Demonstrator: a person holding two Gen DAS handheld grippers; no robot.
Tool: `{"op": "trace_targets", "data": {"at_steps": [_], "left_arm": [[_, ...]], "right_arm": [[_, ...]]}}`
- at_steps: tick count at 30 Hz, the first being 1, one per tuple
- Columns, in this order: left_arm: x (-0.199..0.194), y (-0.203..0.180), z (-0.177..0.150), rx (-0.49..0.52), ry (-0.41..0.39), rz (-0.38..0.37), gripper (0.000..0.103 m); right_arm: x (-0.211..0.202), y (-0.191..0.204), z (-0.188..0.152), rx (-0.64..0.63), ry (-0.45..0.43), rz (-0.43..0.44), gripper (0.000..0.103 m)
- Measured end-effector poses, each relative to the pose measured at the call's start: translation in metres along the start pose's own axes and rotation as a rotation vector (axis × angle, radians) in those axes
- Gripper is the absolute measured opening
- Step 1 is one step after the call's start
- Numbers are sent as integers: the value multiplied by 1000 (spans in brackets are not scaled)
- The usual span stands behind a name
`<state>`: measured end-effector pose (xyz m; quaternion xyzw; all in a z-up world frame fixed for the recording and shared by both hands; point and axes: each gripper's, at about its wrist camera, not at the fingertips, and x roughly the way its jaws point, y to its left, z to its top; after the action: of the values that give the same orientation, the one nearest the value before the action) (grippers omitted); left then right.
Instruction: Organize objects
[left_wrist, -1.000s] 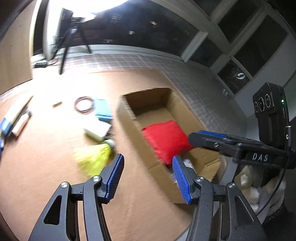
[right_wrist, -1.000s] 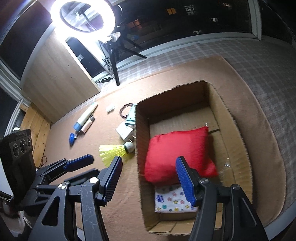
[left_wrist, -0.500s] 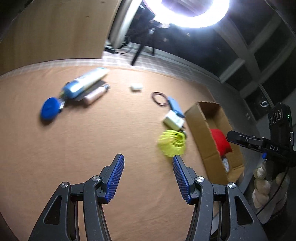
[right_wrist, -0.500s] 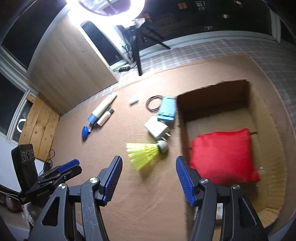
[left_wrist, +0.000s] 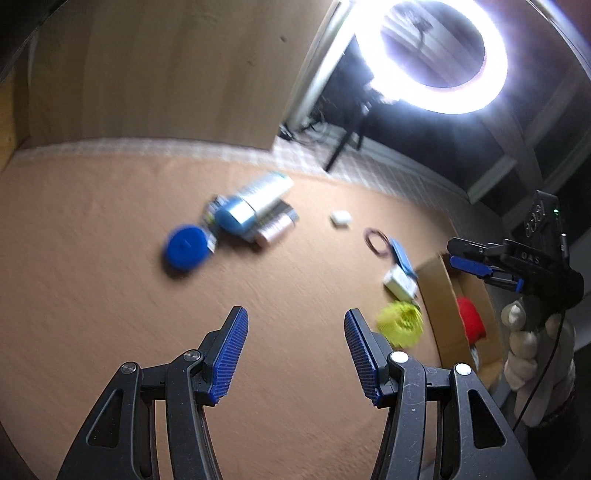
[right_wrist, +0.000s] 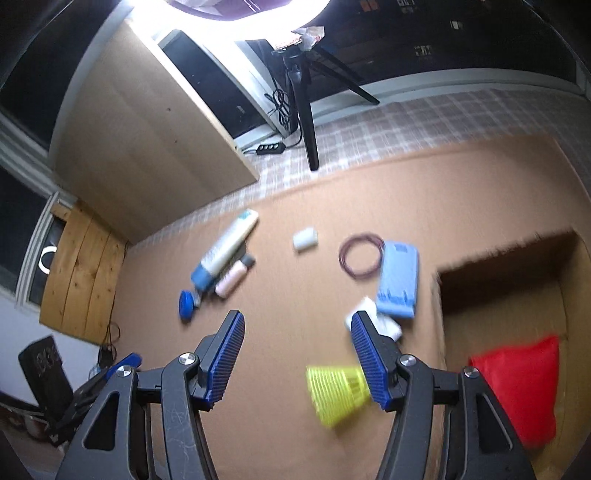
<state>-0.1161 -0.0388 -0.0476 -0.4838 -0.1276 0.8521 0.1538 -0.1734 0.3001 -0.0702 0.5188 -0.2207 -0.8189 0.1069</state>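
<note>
On the mat (right_wrist: 295, 206) a box (right_wrist: 439, 332) stands at the right with a cushion (right_wrist: 524, 384) inside it. Just left of the box lie a shuttlecock (right_wrist: 336, 391), an adapter (right_wrist: 388, 325) partly under a flat case (right_wrist: 399, 280), and a cord ring (right_wrist: 360, 258) touching that case. Farther left are a small block (right_wrist: 305, 239), then a tube (right_wrist: 225, 254) with a stick (right_wrist: 231, 280) beside it and a round cap (right_wrist: 186, 303) at the tube's near end; behind the mat stands a tripod (right_wrist: 306, 122).

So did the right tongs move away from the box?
Yes. The right tongs slid left: the box now sits at the view's right edge, and the yellow shuttlecock lies between the open fingers.
</note>
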Motion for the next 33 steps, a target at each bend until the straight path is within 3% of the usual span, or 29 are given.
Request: {"op": "trace_targets", "data": {"at_steps": [6,10,15,25,33], "left_arm": [[0,35,31,-40,-27,49,58],[14,64,48,-77,-16,92,58],[48,97,64,-136,20,134,58],[101,125,83,-195,60,161,53],[132,117,114,-153,71,178,52]], "right_arm": [[43,1,46,30,32,-26,55],[86,-2,65,63,91,-35,44],[126,-6,77,89,124,-73,37],[154,-11,94,114,115,-110,32],[168,0,96,41,132,-178,29]]}}
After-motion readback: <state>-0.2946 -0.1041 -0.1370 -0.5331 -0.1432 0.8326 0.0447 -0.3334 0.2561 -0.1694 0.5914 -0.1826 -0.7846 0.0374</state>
